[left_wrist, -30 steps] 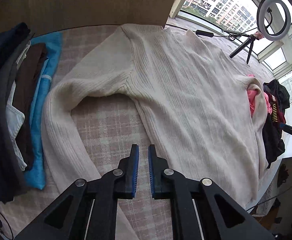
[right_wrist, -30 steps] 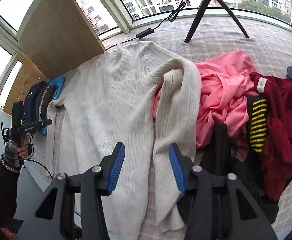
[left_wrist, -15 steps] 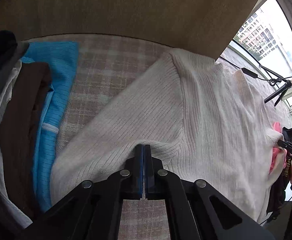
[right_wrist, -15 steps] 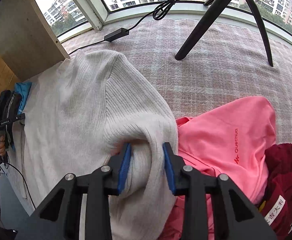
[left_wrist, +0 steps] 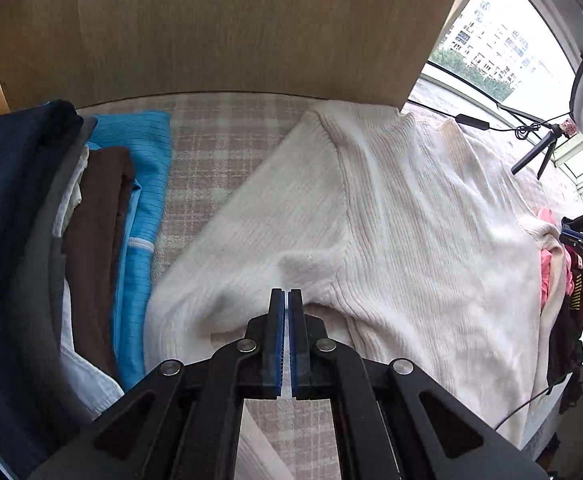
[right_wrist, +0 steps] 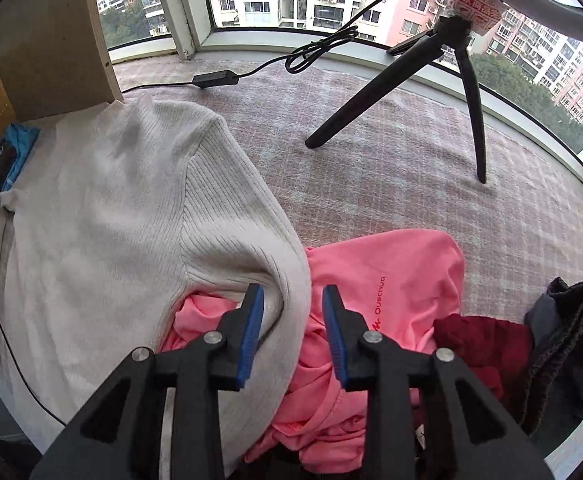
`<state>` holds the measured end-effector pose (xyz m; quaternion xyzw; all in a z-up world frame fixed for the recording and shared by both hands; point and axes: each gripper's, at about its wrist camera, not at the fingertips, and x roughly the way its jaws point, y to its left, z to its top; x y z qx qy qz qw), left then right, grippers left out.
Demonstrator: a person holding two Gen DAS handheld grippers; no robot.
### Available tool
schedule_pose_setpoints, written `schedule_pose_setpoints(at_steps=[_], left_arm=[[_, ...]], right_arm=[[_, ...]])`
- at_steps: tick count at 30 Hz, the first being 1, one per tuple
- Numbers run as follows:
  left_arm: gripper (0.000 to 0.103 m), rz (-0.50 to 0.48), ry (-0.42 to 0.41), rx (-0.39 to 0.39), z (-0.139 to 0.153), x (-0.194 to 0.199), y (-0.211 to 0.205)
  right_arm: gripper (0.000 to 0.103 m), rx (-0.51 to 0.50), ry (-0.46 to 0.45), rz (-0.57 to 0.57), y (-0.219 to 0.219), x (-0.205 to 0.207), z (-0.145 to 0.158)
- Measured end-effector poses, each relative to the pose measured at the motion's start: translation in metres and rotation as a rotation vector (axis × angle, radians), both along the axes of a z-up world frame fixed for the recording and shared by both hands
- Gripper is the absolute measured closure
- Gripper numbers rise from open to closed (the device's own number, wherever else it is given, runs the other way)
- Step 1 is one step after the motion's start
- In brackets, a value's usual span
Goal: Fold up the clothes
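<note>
Now I am pointing both grippers steeply down over the cream sweater (left_wrist: 391, 220). My left gripper (left_wrist: 285, 294) is clenching its jaws at the underarm fold; whether knit is caught between them I cannot tell. My right gripper (right_wrist: 293, 300) is opening its jaws, straddling the other sleeve without pressing it. Beside that sleeve a pink shirt (right_wrist: 391, 272) is lying on the checked desk (right_wrist: 391, 152), with a tripod (right_wrist: 443, 64) standing by the window.
</note>
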<state>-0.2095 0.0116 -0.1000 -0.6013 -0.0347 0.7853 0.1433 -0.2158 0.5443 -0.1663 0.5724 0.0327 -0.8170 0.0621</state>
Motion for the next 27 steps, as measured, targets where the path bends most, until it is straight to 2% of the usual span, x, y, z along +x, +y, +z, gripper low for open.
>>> schedule_pose_setpoints(at_steps=[2,6,9,10,11,14,17,18,22,27], left_arm=[[0.1,-0.051,-0.031,0.022,0.005,0.032,0.007],[0.098,-0.095,-0.051,0.035,0.025,0.101,0.001],[0.094,-0.116,-0.084,0.048,0.035,0.15,-0.009],[0.088,-0.124,-0.103,0.059,0.029,0.163,-0.003],[0.084,-0.132,-0.126,0.072,0.02,0.174,0.004],[0.084,-0.154,-0.196,0.114,-0.006,0.209,0.026],[0.084,-0.168,-0.224,0.127,-0.029,0.233,0.048],[0.084,-0.165,-0.226,0.128,-0.034,0.238,0.053],[0.084,-0.147,-0.226,0.099,-0.044,0.255,0.064],[0.08,-0.144,-0.199,0.086,-0.044,0.266,0.078]], right_arm=[[0.059,-0.014,0.038,0.014,-0.002,0.023,0.023],[0.059,-0.15,0.062,0.02,0.006,0.084,0.064],[0.058,-0.318,0.057,-0.028,0.022,0.135,0.081],[0.057,-0.383,0.046,-0.045,0.025,0.152,0.08],[0.055,-0.415,0.021,-0.057,0.023,0.166,0.069],[0.055,-0.409,-0.087,-0.079,0.0,0.202,0.015],[0.055,-0.488,-0.176,-0.082,-0.024,0.224,-0.033],[0.055,-0.477,-0.178,-0.055,-0.035,0.228,-0.042],[0.055,-0.404,-0.177,0.014,-0.067,0.241,-0.065],[0.055,-0.434,-0.17,0.036,-0.072,0.257,-0.068]])
